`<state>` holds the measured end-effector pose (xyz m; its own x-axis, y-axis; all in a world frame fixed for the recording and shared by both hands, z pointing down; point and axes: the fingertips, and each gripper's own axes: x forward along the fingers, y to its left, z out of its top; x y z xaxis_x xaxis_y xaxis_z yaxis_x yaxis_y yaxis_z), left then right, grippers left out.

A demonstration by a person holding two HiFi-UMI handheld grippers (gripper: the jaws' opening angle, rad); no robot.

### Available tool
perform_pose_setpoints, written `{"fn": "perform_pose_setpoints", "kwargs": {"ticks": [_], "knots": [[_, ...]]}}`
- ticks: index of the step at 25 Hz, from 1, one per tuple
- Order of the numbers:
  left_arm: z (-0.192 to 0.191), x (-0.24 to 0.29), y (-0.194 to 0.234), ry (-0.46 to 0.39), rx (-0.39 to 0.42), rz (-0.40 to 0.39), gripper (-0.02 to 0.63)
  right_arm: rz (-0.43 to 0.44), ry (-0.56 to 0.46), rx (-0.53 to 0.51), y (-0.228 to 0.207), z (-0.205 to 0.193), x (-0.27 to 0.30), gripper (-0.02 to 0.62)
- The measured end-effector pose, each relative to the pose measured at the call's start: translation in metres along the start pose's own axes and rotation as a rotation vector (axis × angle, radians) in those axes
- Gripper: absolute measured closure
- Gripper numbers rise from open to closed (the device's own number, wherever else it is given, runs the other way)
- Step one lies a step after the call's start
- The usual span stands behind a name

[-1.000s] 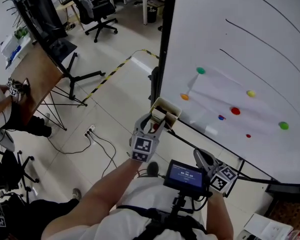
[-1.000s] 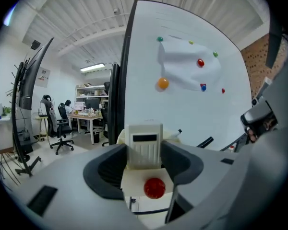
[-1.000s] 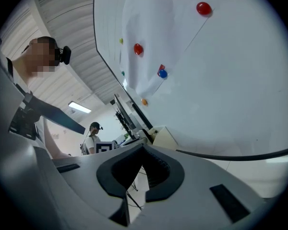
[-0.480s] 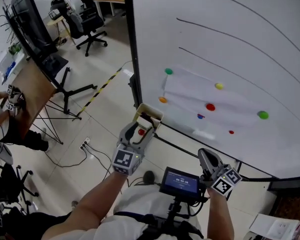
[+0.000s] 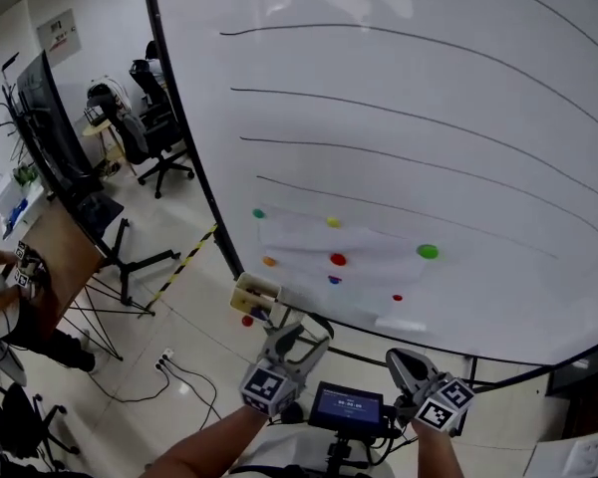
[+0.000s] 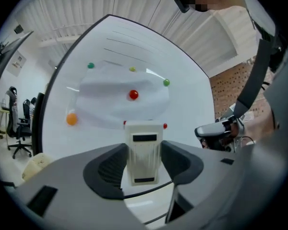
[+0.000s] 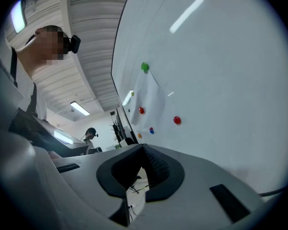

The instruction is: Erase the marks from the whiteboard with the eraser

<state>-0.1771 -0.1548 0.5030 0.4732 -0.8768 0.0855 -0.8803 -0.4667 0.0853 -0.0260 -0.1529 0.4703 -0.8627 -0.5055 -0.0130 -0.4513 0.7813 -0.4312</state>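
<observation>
The whiteboard (image 5: 429, 118) is smooth and glossy, throwing back bright streaks of light. The eraser (image 6: 145, 138) is cream matt plastic with fine ribs; the left tool (image 6: 145, 164) and right tool (image 7: 141, 169) are smooth matt grey plastic with dark, finely textured pads (image 6: 108, 169), perhaps rubber. The floor (image 5: 189, 307) is smooth and faintly shiny.

The eraser (image 6: 144, 150), clamped in the left gripper (image 6: 145, 163), turns only one face to that gripper's view. Its lower end sinks behind the gripper's body and its far face is out of sight. Ahead of both grippers, the whiteboard (image 5: 429, 118) runs off the head view's top and right edges. The print on the small screen (image 5: 347, 406) between the left gripper and the right gripper (image 5: 411, 364) is too small to read. Behind the left gripper, the person's left forearm (image 5: 204, 454) is cut by the bottom edge.
</observation>
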Motion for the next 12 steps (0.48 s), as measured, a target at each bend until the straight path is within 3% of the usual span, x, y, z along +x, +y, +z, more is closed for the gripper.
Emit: {"fn": "perform_pose_setpoints", "kwargs": {"ticks": [5, 12], "knots": [[0.01, 0.01, -0.051, 0.018, -0.041, -0.106, 0.347, -0.01, -0.052, -0.006, -0.002, 0.021, -0.042, 0.578], [0.023, 0.031, -0.087, -0.046, 0.01, -0.122, 0.348, 0.018, -0.127, -0.057, -0.012, 0.048, -0.079, 0.578]]}}
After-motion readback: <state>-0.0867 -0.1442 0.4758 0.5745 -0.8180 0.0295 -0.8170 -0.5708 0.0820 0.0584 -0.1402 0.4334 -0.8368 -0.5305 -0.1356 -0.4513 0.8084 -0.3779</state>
